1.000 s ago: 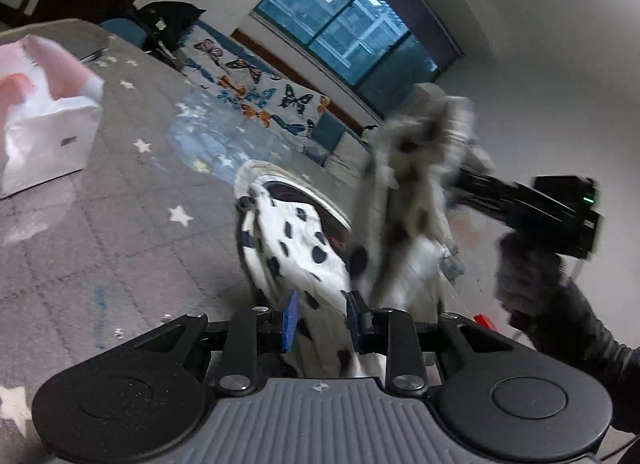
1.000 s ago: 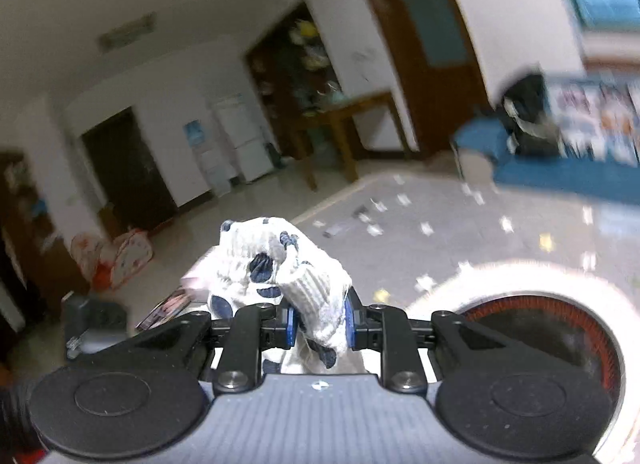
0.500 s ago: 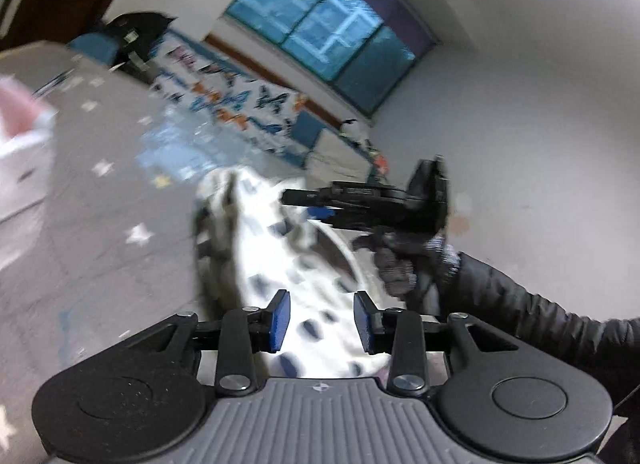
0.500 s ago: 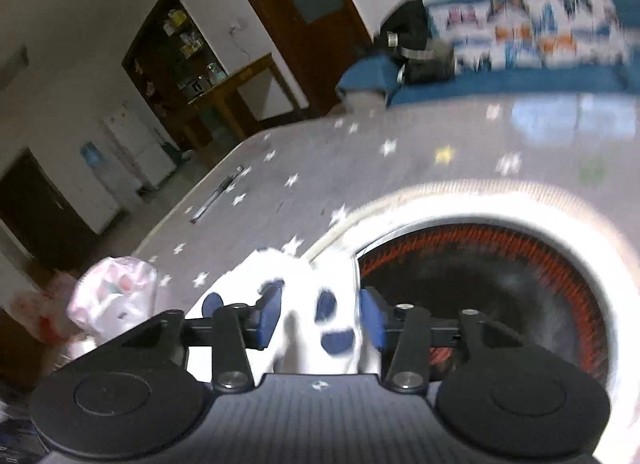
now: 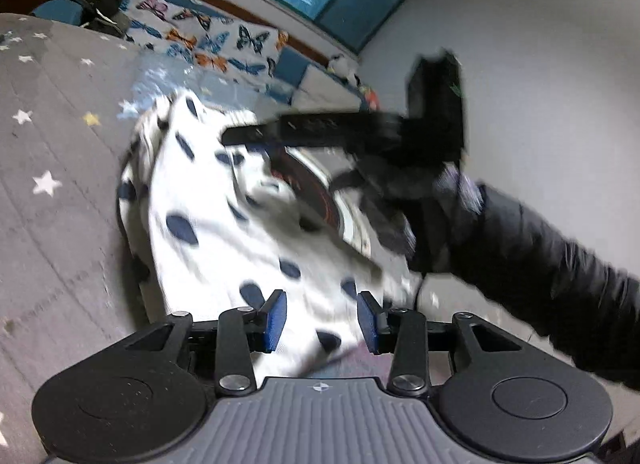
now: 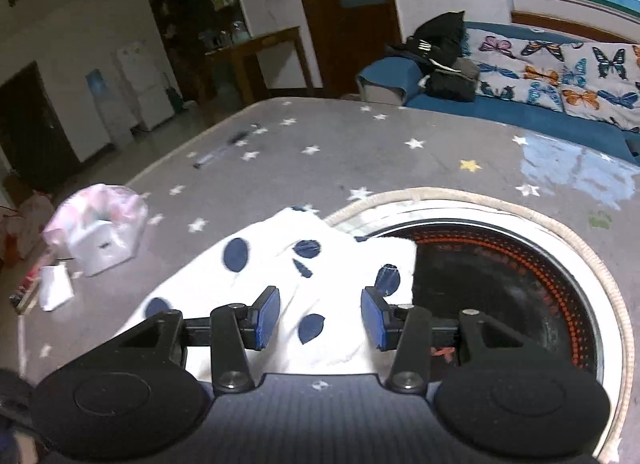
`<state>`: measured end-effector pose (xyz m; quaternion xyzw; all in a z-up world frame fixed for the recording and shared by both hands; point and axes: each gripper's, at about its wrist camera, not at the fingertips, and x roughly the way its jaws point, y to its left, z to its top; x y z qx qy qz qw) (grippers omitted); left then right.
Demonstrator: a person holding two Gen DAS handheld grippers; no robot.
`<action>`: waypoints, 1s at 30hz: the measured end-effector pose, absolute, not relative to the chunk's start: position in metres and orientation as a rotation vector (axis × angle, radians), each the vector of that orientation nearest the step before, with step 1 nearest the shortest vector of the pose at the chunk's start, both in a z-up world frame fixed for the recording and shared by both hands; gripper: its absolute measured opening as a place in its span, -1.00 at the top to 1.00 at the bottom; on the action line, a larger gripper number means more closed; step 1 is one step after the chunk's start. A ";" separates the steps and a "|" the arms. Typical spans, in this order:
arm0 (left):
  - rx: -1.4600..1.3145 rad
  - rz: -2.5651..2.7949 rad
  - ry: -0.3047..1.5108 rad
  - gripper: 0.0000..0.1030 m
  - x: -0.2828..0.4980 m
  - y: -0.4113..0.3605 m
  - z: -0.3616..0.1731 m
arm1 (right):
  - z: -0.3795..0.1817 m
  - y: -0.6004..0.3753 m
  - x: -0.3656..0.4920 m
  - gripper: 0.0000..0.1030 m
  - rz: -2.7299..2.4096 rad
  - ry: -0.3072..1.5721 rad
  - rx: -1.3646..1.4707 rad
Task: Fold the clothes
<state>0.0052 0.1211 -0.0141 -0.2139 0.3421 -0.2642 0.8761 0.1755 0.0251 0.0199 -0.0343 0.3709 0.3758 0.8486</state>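
Jaws parted over the spotted garment (image 6: 280, 276); bag (image 6: 96, 232) contents unclear.

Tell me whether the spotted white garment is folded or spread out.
Partly folded: the spotted garment lies on the grey star-patterned cover, one layer doubled over another in the left wrist view, one edge over the round heater's rim. Neatness: cannot tell.

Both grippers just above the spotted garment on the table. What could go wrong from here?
1. The spotted garment partly covers the round dark inset in the table; a fold may sag over its rim.
2. The left gripper is opening over rumpled cloth, so creases may get folded in.
3. The right gripper hangs open near the other; they might collide when regrasping.
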 end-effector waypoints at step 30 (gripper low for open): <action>-0.433 -0.546 0.710 0.18 -0.021 0.133 -0.019 | 0.033 0.096 0.163 0.03 0.874 0.778 -0.339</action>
